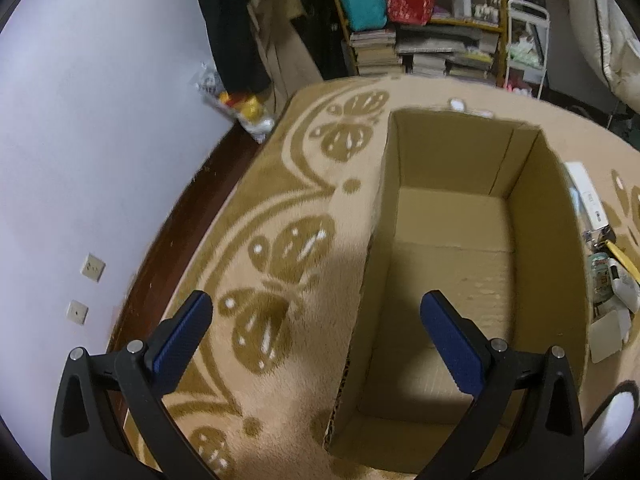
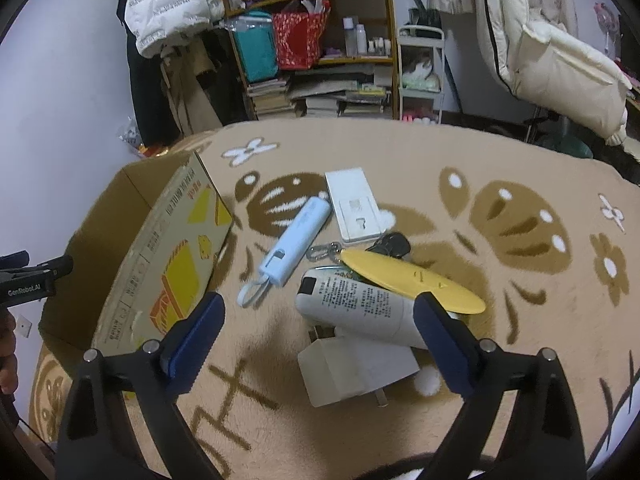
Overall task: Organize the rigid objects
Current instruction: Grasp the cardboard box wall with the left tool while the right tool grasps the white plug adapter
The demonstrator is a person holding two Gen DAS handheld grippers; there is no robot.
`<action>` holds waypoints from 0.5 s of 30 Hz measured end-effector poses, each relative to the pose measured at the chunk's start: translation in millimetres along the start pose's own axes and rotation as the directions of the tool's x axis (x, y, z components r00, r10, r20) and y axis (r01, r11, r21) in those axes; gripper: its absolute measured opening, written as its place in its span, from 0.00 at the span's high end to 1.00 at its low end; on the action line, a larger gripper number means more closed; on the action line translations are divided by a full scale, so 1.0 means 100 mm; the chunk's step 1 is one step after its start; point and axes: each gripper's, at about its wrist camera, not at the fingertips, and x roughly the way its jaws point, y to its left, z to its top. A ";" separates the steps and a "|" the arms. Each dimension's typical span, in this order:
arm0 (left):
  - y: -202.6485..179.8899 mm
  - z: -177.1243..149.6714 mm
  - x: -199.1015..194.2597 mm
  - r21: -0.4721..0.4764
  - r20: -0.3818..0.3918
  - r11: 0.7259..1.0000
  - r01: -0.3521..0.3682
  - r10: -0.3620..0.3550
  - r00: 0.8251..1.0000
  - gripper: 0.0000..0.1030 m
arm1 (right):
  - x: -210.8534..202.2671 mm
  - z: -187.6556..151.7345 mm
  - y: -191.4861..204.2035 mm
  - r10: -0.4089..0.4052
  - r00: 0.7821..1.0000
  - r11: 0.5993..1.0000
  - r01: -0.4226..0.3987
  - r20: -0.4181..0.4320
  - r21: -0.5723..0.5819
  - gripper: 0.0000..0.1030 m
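Note:
An open, empty cardboard box (image 1: 456, 264) stands on the patterned rug; it also shows in the right wrist view (image 2: 160, 256) at the left. My left gripper (image 1: 316, 320) is open and empty, straddling the box's near left wall. My right gripper (image 2: 318, 316) is open and empty above a pile of objects: a white tube (image 2: 360, 304), a white charger block (image 2: 356, 372), a yellow flat piece (image 2: 408, 276), a light blue power bank (image 2: 296, 240), a white flat box (image 2: 354, 204) and a black key fob (image 2: 394, 244). The left gripper's tip (image 2: 36, 276) shows at the left edge.
The beige and brown rug (image 2: 500, 184) covers the surface. Behind it stand a shelf (image 2: 312, 40) with books and bags, a small white cart (image 2: 422, 76) and hanging coats. A wall (image 1: 100, 120) lies to the left. The pile also shows in the left wrist view (image 1: 608, 276).

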 end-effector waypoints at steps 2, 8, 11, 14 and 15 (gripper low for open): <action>0.01 0.00 0.06 -0.003 -0.016 1.000 -0.010 0.010 1.000 0.00 | 0.07 0.02 0.03 0.005 1.000 1.000 -0.005 -0.007 -0.009 0.04; -0.01 0.01 0.23 -0.001 -0.064 1.000 -0.020 0.020 0.998 0.00 | 0.27 -0.04 0.14 0.001 0.997 0.999 -0.005 -0.079 -0.053 0.13; -0.05 0.00 0.33 0.013 -0.104 0.999 -0.033 0.035 0.994 0.00 | 0.32 -0.10 0.12 0.045 0.994 0.998 -0.049 -0.102 -0.042 0.14; -0.08 -0.01 0.40 0.025 -0.135 0.999 -0.028 0.031 0.990 0.00 | 0.38 -0.13 0.09 0.036 0.993 0.998 -0.041 -0.115 -0.041 0.14; -0.09 -0.01 0.42 0.031 -0.139 0.999 -0.026 0.030 0.990 0.00 | 0.40 -0.13 0.08 0.031 0.992 0.999 -0.036 -0.122 -0.039 0.14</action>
